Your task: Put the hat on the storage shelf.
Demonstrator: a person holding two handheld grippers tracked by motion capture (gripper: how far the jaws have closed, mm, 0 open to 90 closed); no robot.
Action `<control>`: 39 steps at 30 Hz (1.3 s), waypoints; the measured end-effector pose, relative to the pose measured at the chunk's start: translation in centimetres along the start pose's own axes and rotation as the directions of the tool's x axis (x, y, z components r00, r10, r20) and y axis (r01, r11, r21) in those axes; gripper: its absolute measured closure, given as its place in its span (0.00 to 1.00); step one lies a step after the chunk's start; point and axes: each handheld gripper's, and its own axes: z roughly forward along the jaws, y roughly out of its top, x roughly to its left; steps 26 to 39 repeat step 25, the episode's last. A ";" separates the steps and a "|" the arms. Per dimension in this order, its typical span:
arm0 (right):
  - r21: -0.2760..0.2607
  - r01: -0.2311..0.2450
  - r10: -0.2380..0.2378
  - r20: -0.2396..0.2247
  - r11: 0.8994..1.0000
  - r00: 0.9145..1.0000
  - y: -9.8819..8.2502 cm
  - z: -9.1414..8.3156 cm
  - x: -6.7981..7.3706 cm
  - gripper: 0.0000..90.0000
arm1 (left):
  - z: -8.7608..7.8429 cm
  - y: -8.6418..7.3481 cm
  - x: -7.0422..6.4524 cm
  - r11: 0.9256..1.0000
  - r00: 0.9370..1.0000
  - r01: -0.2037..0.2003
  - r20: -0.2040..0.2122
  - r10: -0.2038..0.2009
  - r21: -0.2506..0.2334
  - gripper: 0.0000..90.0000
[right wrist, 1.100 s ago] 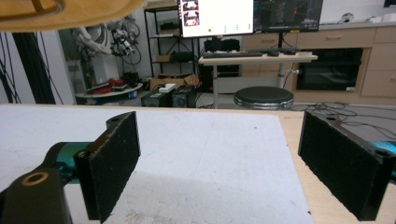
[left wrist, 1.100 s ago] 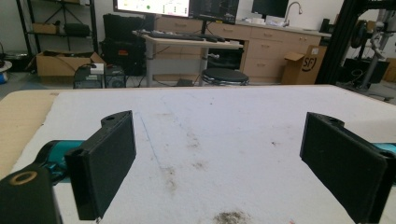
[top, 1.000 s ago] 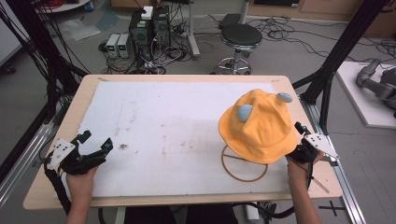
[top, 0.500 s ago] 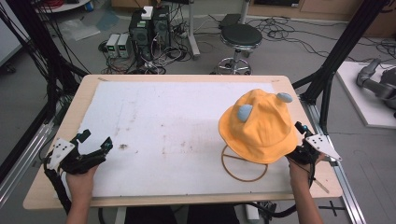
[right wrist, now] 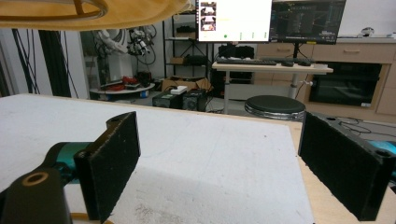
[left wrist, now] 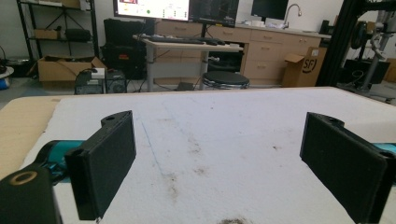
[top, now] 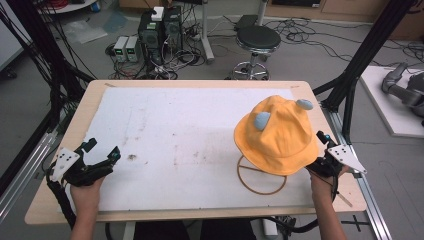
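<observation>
Starting at the left of the hat, my left tool [top: 102, 159] rests on the white mat [top: 190, 140] of the worktop [top: 95, 90], well apart from the hat, its jaws spread wide with nothing between them. The orange hat [top: 277, 135] sits raised on a wire stand whose ring base [top: 261, 176] lies on the mat just in front of it. My right tool [top: 322, 150] is just beside the hat's brim on its right, jaws also spread and empty; the brim [right wrist: 93, 14] hangs above its camera. I judge the hat is placed on the stand, or not yet taken; no grasp is under way.
</observation>
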 end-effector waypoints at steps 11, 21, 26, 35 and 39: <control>-0.009 0.003 -0.004 -0.009 1.000 1.000 0.1 -0.2 0.1 0.14 | -0.3 0.5 0.1 1.000 1.000 -0.010 -0.007 0.010 -0.009 0.12; -0.004 0.011 -0.011 -0.012 1.000 1.000 0.1 -0.2 0.1 0.14 | -0.3 0.6 0.1 1.000 1.000 -0.024 -0.013 0.024 -0.009 0.12; -0.003 0.015 -0.015 -0.016 1.000 1.000 0.1 -0.2 0.1 0.14 | -0.3 0.6 0.0 1.000 1.000 -0.028 -0.013 0.028 -0.010 0.12; -0.003 0.015 -0.015 -0.016 1.000 1.000 0.1 -0.2 0.1 0.14 | -0.3 0.6 0.0 1.000 1.000 -0.028 -0.013 0.028 -0.010 0.12; -0.003 0.015 -0.015 -0.016 1.000 1.000 0.1 -0.2 0.1 0.14 | -0.3 0.6 0.0 1.000 1.000 -0.028 -0.013 0.028 -0.010 0.12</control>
